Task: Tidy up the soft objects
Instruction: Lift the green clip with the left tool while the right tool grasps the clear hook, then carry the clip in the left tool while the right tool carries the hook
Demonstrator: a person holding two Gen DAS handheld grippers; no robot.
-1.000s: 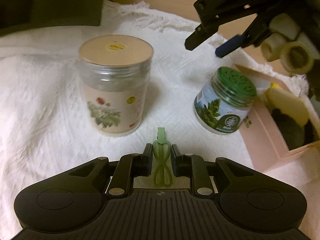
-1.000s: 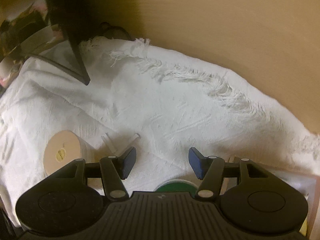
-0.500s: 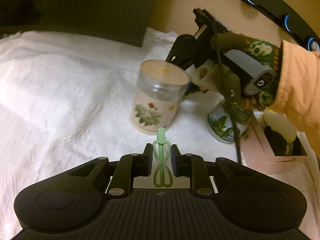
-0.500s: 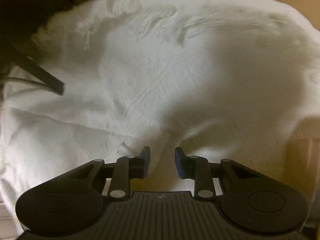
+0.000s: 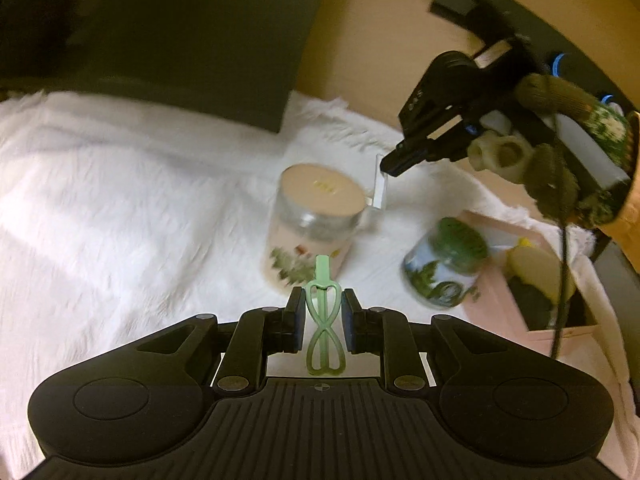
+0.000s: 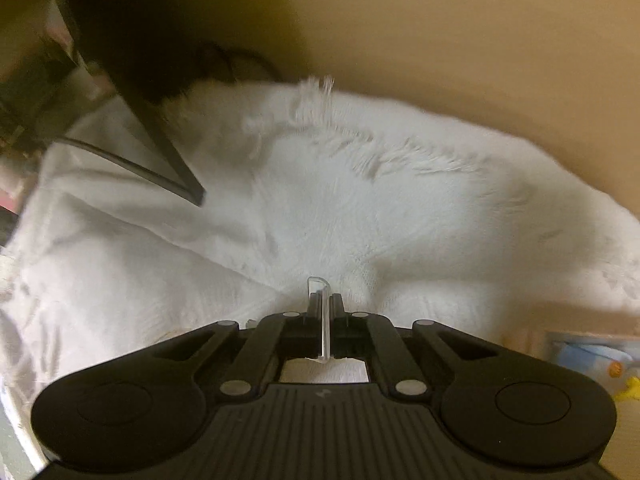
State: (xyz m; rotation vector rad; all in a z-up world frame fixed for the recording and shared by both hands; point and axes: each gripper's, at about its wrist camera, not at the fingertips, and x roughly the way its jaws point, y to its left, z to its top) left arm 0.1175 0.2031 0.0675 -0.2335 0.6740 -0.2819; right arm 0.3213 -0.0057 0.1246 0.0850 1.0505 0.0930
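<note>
From my left wrist view, motion blur smears both jars: the tall jar's (image 5: 310, 220) label and the green-lidded jar (image 5: 448, 264) are unreadable. The pink box (image 5: 496, 304) at the right edge shows dark contents I can't identify. Lower right in my right wrist view, a blue object (image 6: 592, 354) is cut off and blurred.

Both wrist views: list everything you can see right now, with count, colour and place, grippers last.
Cloth: one, white, covering the surface.
Tall jar: one, floral label, tan lid, centre of cloth.
Small jar: one, green lid, right of the tall jar.
Box: one, pink, far right, holding yellow and dark items.
Green clip: one, in the left gripper.
Clear clip: one, in the right gripper.
Gloved hand: one, patterned green, holding the right gripper.
</note>
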